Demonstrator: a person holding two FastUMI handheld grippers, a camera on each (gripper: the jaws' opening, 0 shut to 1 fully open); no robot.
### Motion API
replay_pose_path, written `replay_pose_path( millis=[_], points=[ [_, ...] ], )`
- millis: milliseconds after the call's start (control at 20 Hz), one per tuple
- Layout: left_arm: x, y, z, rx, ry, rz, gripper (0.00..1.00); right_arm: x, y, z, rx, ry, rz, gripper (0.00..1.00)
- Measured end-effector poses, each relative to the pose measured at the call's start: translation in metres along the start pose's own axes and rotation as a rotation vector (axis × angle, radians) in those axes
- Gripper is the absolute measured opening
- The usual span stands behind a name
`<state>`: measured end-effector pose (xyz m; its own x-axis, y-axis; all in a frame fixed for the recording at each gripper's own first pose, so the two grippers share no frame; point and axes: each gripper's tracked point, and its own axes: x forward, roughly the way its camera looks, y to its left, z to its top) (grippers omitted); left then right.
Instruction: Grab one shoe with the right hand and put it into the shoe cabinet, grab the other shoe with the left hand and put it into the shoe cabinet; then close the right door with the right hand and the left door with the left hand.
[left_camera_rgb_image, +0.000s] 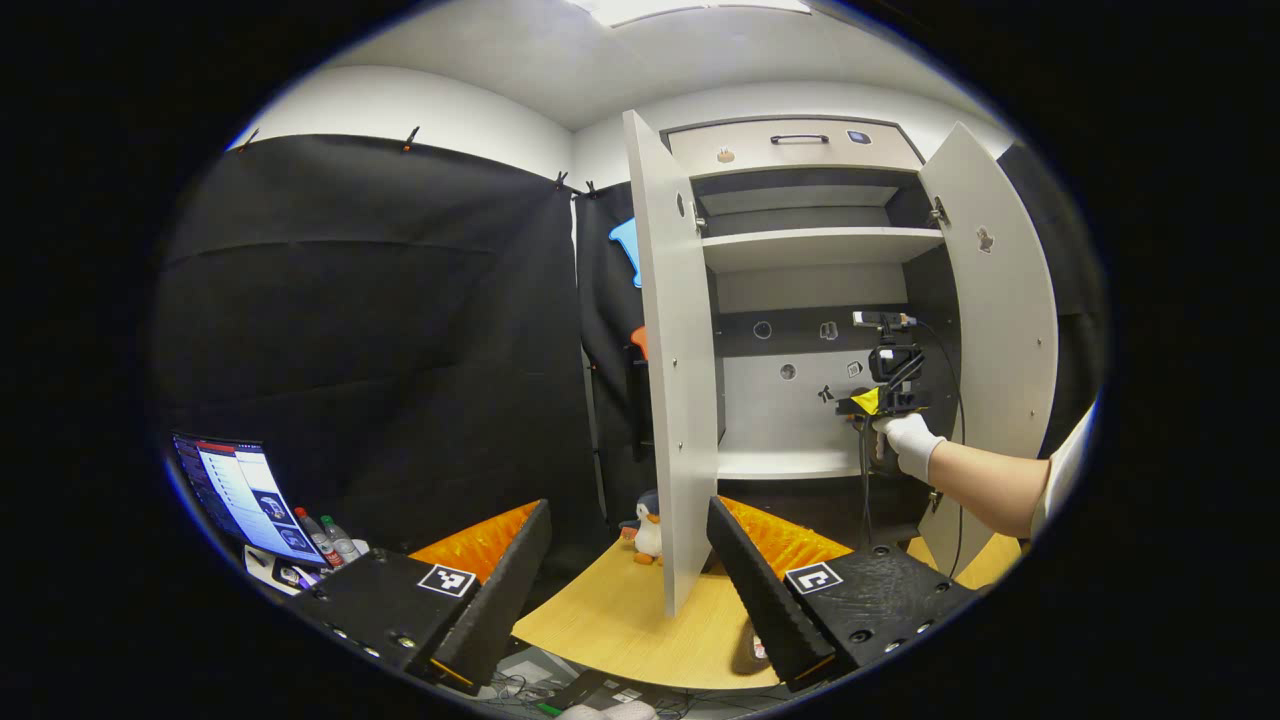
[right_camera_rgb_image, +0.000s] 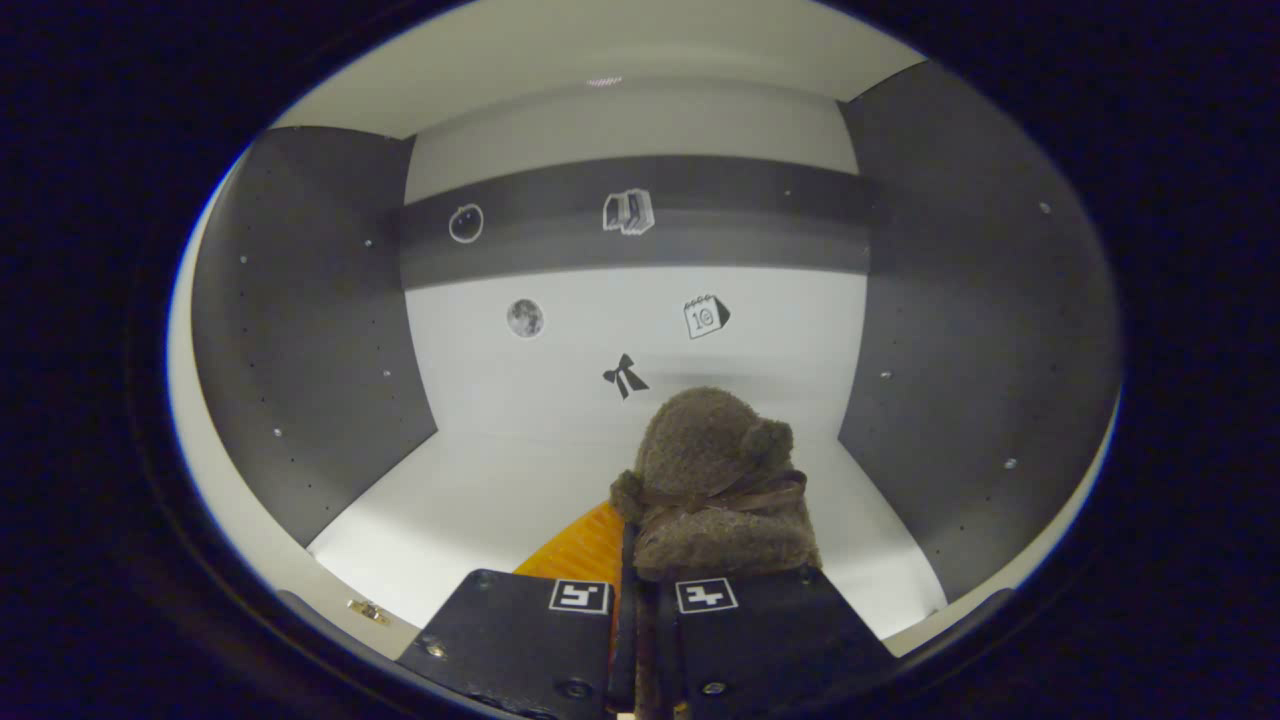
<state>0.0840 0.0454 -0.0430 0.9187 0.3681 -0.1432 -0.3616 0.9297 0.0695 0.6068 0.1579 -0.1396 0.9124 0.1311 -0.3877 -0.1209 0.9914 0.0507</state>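
A fuzzy brown shoe sits upright between the fingers of my right gripper, which is shut on it. It hangs just above the white floor of the cabinet's lower compartment. In the left gripper view, a gloved hand holds the right gripper inside the open shoe cabinet. The left door and right door both stand wide open. My left gripper is open and holds nothing, well in front of the cabinet. A brown shape, perhaps the other shoe, peeks from behind its finger.
The cabinet stands on a wooden platform, with a small penguin toy by the left door's foot. A lit screen and bottles sit low at the left. A drawer tops the cabinet.
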Motion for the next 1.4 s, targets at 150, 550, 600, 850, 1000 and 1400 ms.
replay_pose_path(
  millis=[150,550,600,850,1000,1400],
  points=[
    [0.000,0.006,0.002,-0.002,-0.001,0.015,0.96,0.021,-0.001,-0.013,0.015,0.130,-0.029,0.11],
    [0.002,0.012,0.011,-0.041,-0.040,0.023,0.97,0.021,0.003,-0.022,0.097,0.343,-0.012,0.46],
    [0.001,0.013,0.012,-0.041,-0.044,0.022,0.96,0.015,0.004,-0.017,0.101,0.324,-0.013,0.55],
    [-0.003,0.015,0.008,-0.047,-0.049,0.002,0.96,-0.018,0.008,-0.003,0.096,0.228,-0.014,0.92],
    [-0.004,0.018,0.006,-0.049,-0.049,-0.011,0.96,-0.043,0.010,-0.001,0.069,0.172,-0.008,0.90],
    [-0.016,0.023,0.003,-0.031,-0.065,-0.069,0.96,-0.163,0.015,0.048,0.045,-0.132,0.027,0.98]
  ],
)
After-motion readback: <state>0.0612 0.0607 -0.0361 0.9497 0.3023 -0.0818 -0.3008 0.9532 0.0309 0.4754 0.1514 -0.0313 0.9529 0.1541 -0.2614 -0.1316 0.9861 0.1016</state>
